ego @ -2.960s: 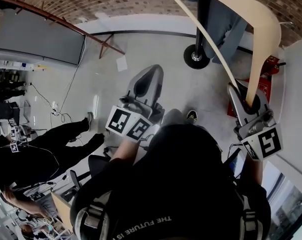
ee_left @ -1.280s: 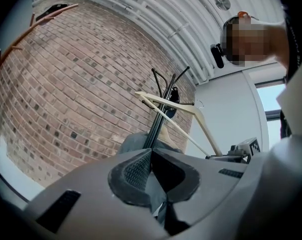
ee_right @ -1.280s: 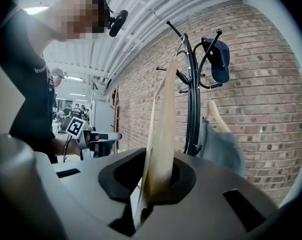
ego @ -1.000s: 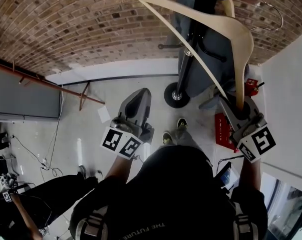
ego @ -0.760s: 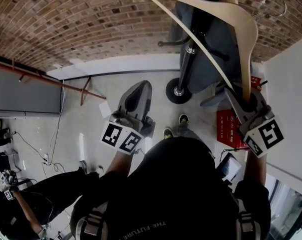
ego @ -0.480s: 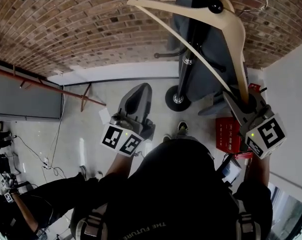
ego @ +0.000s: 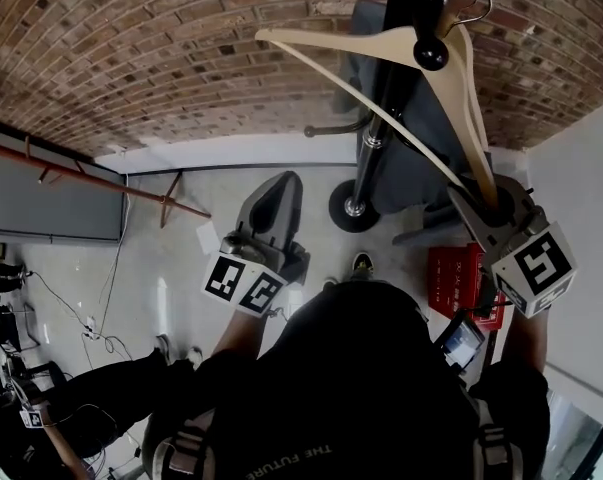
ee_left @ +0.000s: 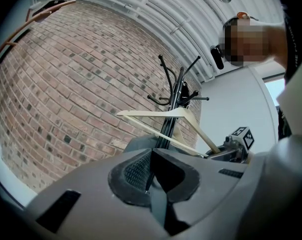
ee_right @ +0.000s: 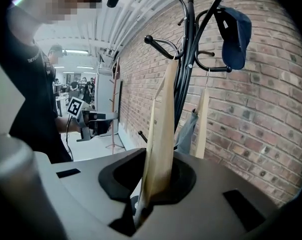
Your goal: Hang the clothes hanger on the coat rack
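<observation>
A pale wooden hanger (ego: 341, 38) is held up by one end, with my right gripper (ego: 486, 200) shut on that end. Its metal hook (ego: 468, 3) is beside the top pegs of the black coat rack (ego: 379, 118); whether it rests on a peg I cannot tell. In the right gripper view the hanger (ee_right: 163, 134) rises from the jaws of the right gripper (ee_right: 151, 194) to just under a peg (ee_right: 161, 41). My left gripper (ego: 279, 180) hangs lower at the left, shut and empty; in its own view the left gripper (ee_left: 152, 171) points at the rack (ee_left: 173, 99).
A grey garment (ego: 416, 138) and a blue cap (ee_right: 236, 34) hang on the rack, and a second wooden hanger (ee_right: 202, 124). A red box (ego: 461, 278) lies on the floor by the rack's base (ego: 349, 208). Brick wall behind, white wall (ego: 581, 218) at the right.
The right gripper has brought the hanger up and closer to the rack, so its hook now sits by the top pegs. The left gripper has hardly moved.
</observation>
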